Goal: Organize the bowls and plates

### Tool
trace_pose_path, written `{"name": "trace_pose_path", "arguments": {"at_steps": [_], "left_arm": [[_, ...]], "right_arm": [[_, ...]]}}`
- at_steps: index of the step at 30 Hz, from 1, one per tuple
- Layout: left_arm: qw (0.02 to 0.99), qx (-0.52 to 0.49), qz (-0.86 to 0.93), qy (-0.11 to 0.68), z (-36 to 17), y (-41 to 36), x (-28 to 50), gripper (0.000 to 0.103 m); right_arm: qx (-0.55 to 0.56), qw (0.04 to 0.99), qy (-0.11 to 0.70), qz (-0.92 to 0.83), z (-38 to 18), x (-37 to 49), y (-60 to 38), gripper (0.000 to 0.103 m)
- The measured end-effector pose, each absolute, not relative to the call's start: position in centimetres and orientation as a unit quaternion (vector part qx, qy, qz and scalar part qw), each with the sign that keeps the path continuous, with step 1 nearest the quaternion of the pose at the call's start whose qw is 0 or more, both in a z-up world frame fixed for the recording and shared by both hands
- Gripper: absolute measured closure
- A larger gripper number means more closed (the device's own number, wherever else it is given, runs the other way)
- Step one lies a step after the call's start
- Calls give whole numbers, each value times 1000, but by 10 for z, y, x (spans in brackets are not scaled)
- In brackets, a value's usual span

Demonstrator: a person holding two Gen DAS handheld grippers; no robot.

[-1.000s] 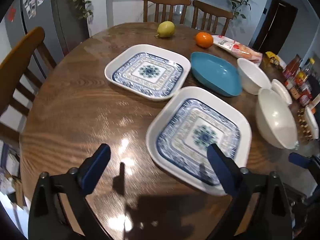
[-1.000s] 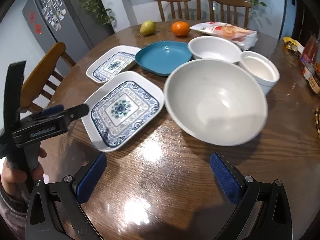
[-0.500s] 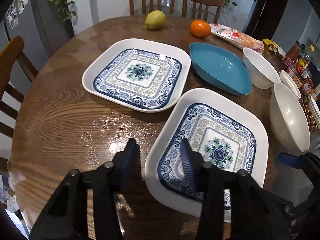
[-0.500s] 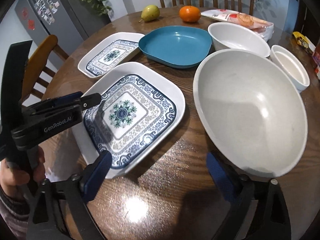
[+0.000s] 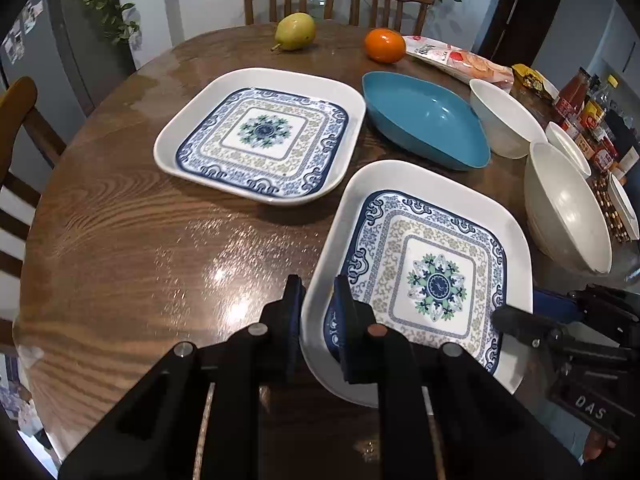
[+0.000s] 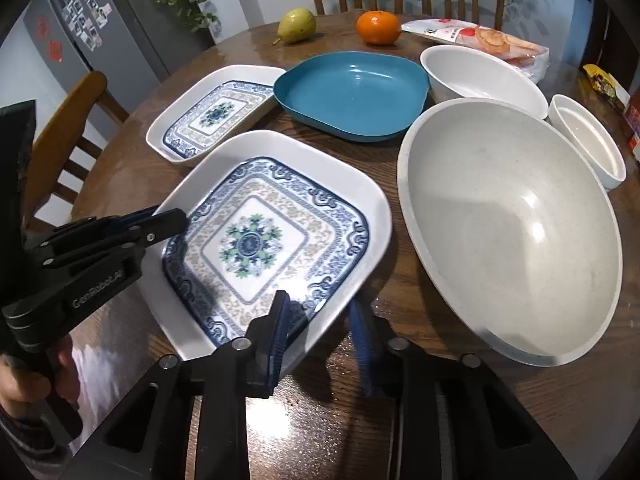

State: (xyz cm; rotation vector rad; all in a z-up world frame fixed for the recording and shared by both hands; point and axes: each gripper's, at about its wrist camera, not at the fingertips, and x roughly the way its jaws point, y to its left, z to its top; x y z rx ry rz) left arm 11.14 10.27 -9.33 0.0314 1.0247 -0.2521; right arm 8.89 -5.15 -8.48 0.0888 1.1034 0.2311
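Now, the scene line by line:
Near plate: the near plate (image 5: 432,280) sits at our edge of the table (image 5: 140,240), its far corner close to the far plate (image 5: 260,136); we take it first because it is the easiest to reach.
Left gripper: our left gripper (image 5: 316,300) has just been closing and now pinches the plate's left rim, one blue pad outside the rim and one inside on the pattern.
Right gripper: our right gripper (image 6: 320,320) has just been closing too; it straddles the right-hand rim, left pad on the patterned face, right pad under the edge, and appears to be pinching it.
Why two grips: we judge the plate wide and shallow, so a hold on two opposite rims should keep it level when it comes up.
Likely goal: we read the matching far plate as the stacking spot, since the two share shape and pattern.
Bowls: the big bowl (image 6: 512,232) sits just right of the near plate, with the blue dish (image 6: 352,92), white bowl (image 6: 480,76) and small bowl (image 6: 588,140) behind it; none is touched yet.
Risk: we think the big bowl's rim stands close enough to clip the plate on the lift.
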Motion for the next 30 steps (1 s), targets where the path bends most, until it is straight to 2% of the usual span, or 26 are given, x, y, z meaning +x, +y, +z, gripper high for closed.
{"name": "trace_pose_path", "arguments": {"at_steps": [2, 14, 25, 27, 30], "left_arm": [[864, 1, -113, 490, -92, 108, 106, 92], [886, -28, -23, 462, -64, 141, 40, 92], [871, -63, 12, 487, -79, 156, 5, 92], [870, -64, 14, 488, -80, 155, 3, 90], [875, -63, 11, 479, -75, 153, -1, 77]], "right_arm": [[46, 840, 528, 114, -85, 88, -53, 83], [-10, 837, 515, 188, -65, 68, -15, 83], [-36, 820, 527, 218, -74, 58, 7, 83], [-39, 820, 528, 217, -74, 56, 8, 83], [-35, 820, 527, 220, -71, 53, 5, 78]]}}
